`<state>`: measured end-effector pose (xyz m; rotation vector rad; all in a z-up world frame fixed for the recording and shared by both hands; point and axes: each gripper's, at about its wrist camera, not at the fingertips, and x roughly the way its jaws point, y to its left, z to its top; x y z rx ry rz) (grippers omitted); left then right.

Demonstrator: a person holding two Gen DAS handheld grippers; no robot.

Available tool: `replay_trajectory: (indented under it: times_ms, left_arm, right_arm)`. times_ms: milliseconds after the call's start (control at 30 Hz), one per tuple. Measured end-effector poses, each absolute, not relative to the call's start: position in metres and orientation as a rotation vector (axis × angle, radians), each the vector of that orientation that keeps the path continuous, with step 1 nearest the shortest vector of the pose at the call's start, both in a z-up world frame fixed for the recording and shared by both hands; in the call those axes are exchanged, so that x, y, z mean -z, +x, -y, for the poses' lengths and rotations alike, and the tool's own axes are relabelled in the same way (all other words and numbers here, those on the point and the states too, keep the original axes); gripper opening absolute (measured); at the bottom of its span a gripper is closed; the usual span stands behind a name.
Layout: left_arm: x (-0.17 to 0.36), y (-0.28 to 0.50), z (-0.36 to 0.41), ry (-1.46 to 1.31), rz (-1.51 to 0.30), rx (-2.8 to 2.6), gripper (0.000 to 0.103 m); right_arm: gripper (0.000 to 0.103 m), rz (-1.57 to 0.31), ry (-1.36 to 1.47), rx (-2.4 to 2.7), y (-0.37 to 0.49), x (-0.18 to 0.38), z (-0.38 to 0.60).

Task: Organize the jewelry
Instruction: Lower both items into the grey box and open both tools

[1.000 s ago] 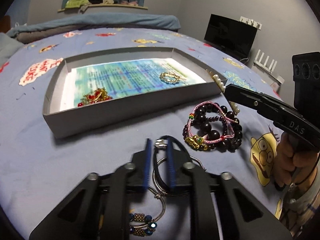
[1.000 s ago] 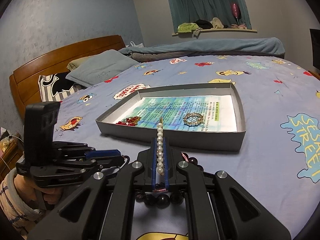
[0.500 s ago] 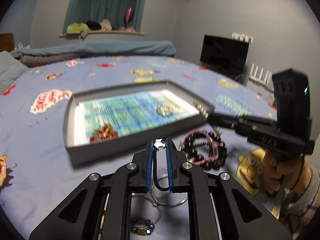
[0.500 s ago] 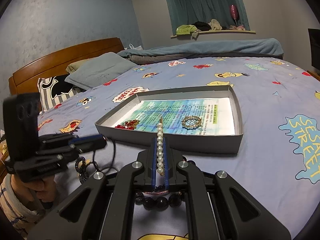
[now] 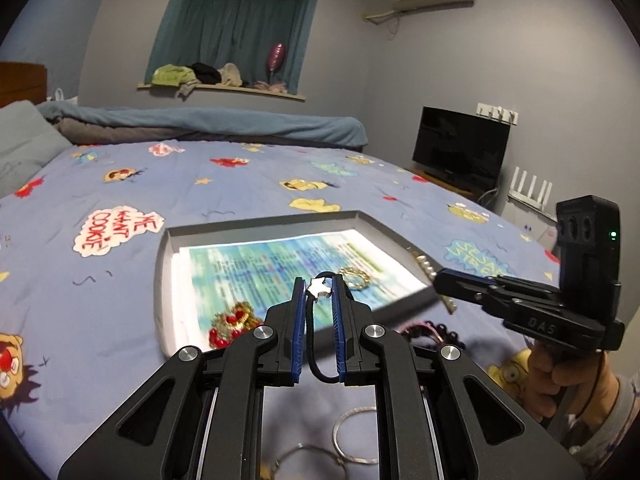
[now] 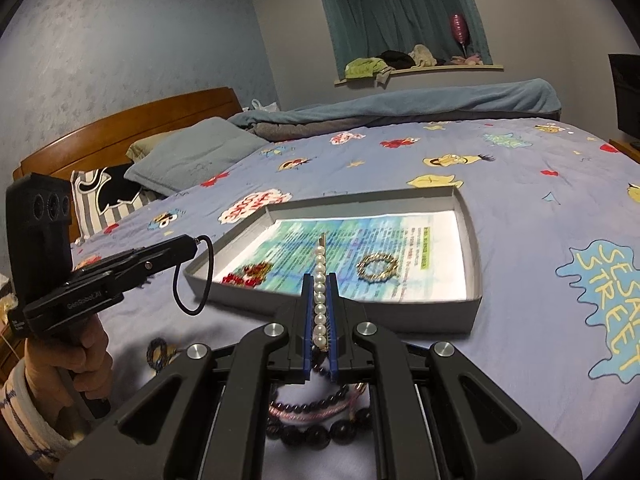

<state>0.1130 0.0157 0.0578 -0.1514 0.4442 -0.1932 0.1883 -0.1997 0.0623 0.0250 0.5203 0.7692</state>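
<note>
My left gripper is shut on a black cord bracelet with a small silver star charm at the fingertips; its loop hangs below the jaws. It is lifted off the bed, just short of the grey tray. My right gripper is shut on a pearl hair clip that sticks out past the fingertips toward the tray. In the tray lie a red and gold piece and a gold ring-shaped bracelet. From the right wrist view, the left gripper shows with the cord loop dangling.
Dark bead bracelets lie on the blue cartoon bedsheet under the right gripper. Thin metal hoops lie on the sheet under the left gripper. A TV stands at the right; pillows and a wooden headboard lie at the far left.
The left gripper has risen off the sheet with the black cord bracelet and tilted up toward the tray. The right gripper has stayed put with the pearl clip.
</note>
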Motion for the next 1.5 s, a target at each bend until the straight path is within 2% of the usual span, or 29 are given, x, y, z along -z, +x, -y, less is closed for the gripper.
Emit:
replay_trajectory:
  times_ms: [500, 1333, 1400, 1500]
  left_arm:
    - [-0.062, 0.17, -0.029, -0.211, -0.452, 0.163, 0.013]
    - [-0.024, 0.205, -0.006, -0.128, -0.643, 0.145, 0.014]
    - [-0.025, 0.205, -0.007, -0.125, -0.641, 0.142, 0.015]
    - [-0.028, 0.201, -0.005, -0.094, -0.628, 0.13, 0.029]
  right_arm:
    - [0.006, -0.549, 0.095, -0.688, 0.246, -0.06, 0.204]
    - [0.006, -0.635, 0.011, -0.61, 0.268, -0.04, 0.181]
    - [0.006, -0.636, 0.007, -0.607, 0.268, -0.039, 0.18]
    - [0.007, -0.633, 0.009, -0.609, 0.268, -0.04, 0.18]
